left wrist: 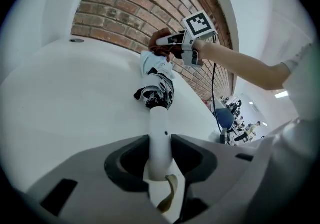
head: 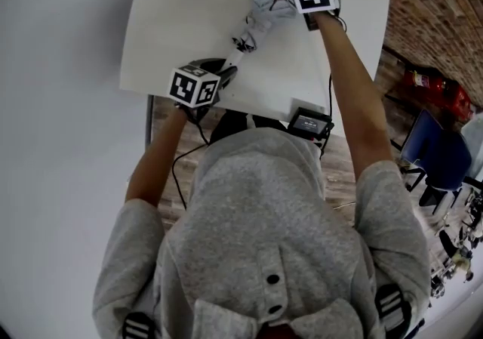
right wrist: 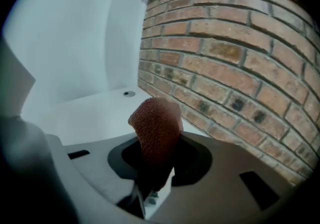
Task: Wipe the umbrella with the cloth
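My left gripper (left wrist: pixel 161 158) had its fingers (left wrist: pixel 125 160) clamped on the white handle (left wrist: pixel 160 128) of the folded umbrella (left wrist: pixel 159 88), which stretched away from me over the white worktop (head: pixel 189 13). My right gripper (right wrist: pixel 156 168) pinched the red-brown cloth (right wrist: pixel 156 128) between its fingers, just beyond the umbrella's far end, near the brick wall (right wrist: pixel 225 53).

White table (head: pixel 173 20) with a small round fitting (right wrist: pixel 129 94) in its top, brick wall (right wrist: pixel 235 58) close behind, black device (head: pixel 310 123) at the table's near edge (a cable beside it), blue chair (head: pixel 434 152), red object (head: pixel 438 88) by the wall, wood-plank floor (head: pixel 343 171).
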The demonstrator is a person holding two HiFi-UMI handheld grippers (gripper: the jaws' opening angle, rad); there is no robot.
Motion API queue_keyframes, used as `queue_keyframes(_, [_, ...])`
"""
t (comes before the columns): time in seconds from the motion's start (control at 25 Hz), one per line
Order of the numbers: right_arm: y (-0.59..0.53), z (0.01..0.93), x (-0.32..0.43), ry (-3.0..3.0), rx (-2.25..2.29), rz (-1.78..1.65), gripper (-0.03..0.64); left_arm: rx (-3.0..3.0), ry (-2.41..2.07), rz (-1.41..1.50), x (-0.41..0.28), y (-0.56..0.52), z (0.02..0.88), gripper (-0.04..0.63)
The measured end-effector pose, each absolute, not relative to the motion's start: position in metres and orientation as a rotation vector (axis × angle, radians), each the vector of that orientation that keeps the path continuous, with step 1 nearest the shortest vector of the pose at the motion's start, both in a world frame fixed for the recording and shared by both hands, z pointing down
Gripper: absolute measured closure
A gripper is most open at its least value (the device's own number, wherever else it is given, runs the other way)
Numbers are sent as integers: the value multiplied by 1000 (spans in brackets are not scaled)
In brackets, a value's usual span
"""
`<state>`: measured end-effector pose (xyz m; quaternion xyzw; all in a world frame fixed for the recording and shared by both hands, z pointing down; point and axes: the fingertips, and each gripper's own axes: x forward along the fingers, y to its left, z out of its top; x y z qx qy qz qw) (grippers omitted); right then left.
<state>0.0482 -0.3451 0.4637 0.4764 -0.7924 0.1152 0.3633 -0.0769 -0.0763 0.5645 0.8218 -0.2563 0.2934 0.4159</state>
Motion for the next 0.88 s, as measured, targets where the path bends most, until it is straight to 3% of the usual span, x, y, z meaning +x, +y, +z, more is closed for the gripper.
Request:
queue_keyframes(0.24, [-342, 485, 112, -1911, 1339, 350, 515, 2062, -632, 734, -77, -76, 565, 443])
queue_keyframes(0.88, [-238, 521, 91, -1964, 1535, 775, 517, 2064, -592, 730, -76, -76, 564, 443])
